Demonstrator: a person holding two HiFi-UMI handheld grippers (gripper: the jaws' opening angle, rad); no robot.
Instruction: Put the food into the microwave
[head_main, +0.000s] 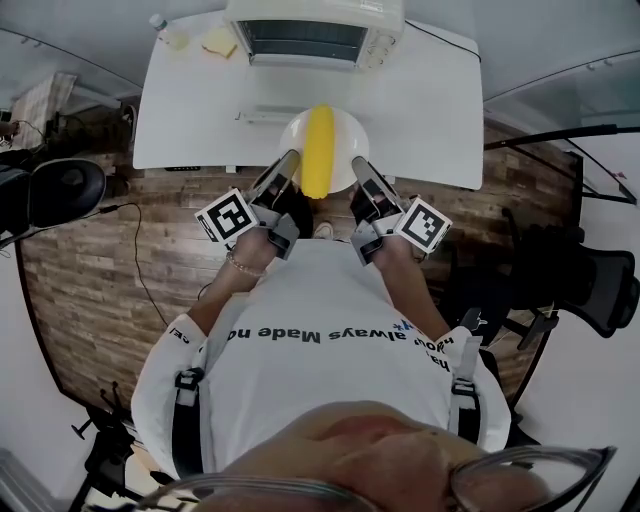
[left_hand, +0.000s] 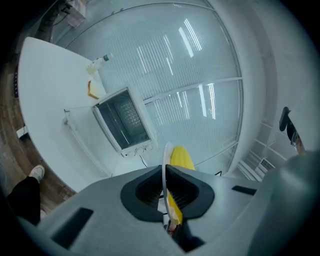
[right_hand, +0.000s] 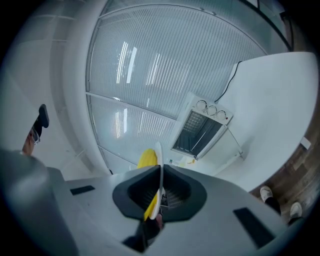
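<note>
Head view: left gripper (head_main: 290, 160) and right gripper (head_main: 358, 165) are clamped on opposite rims of a white plate (head_main: 345, 128) at the near edge of the table (head_main: 430, 110). Both gripper views show the plate rim edge-on, pinched between the pads. Yellow food (head_main: 319, 150) lies lengthwise on the plate. Microwave (head_main: 310, 35) stands at the table's far edge, well apart from the plate.

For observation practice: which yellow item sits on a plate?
The long yellow food on the white plate clamped by the left gripper and right gripper; the small flat piece lies on the table by the oven.
</note>
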